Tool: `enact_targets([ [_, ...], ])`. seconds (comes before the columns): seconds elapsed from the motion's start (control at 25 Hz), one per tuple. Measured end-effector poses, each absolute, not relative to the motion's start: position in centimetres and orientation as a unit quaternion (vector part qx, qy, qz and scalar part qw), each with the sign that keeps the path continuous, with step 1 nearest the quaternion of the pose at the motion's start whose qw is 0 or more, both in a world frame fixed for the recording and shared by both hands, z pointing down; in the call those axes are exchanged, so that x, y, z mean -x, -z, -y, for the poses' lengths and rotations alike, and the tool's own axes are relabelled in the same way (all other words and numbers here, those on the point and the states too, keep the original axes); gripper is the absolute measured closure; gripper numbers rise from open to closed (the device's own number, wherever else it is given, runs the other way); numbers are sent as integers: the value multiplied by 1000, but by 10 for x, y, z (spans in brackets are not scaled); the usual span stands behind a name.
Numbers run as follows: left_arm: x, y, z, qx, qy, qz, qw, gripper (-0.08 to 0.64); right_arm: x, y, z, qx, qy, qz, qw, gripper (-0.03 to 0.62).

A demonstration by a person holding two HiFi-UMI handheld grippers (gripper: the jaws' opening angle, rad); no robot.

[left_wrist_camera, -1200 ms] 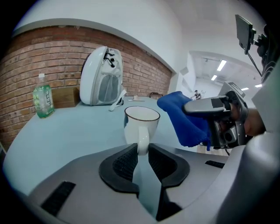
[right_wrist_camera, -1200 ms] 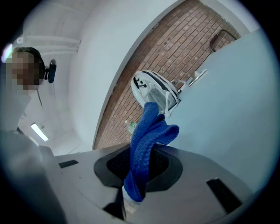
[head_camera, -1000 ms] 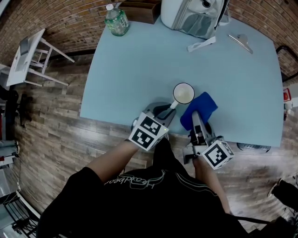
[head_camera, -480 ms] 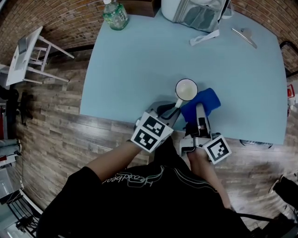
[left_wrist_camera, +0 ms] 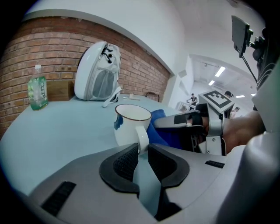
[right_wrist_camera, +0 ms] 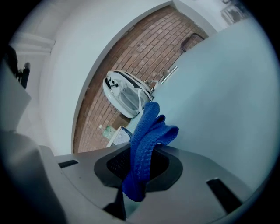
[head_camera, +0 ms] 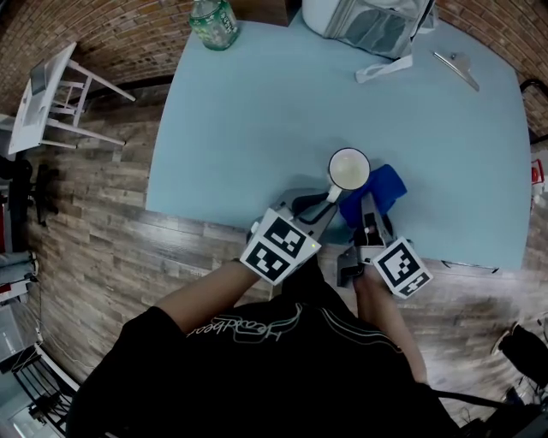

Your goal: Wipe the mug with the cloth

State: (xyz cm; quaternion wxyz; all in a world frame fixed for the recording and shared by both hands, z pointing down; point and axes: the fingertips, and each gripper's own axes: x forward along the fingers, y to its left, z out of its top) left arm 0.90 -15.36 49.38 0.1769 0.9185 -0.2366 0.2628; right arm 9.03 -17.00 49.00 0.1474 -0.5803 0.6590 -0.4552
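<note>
A white mug with a dark rim stands upright near the front edge of the pale blue table. My left gripper reaches in from the front left. In the left gripper view its pads sit on either side of the mug's handle and are shut on it. A blue cloth lies bunched just right of the mug. My right gripper is shut on the cloth, whose folds stick up out of the jaws. In the left gripper view the cloth is behind the mug.
A green water bottle and a white bag stand at the table's far side. Near them lie a white strip and a metal piece. A white chair stands on the wood floor to the left.
The right gripper has moved a little forward with the cloth, closer to the mug. The left gripper stays on the mug's handle. The head view has shifted slightly.
</note>
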Motion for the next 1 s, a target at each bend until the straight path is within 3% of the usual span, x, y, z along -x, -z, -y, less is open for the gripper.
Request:
enact_targets([
  [0.2, -9, -493, 154, -923, -265, 227, 162, 483, -95, -503, 176, 582, 474, -655, 89, 531],
  [0.56, 2, -496, 156, -915, -300, 247, 107, 483, -107, -475, 175, 519, 436, -728, 103, 531],
  [1.0, 30, -495, 174, -898, -307, 292, 117, 483, -105, -434, 182, 452, 417, -773, 159, 531],
])
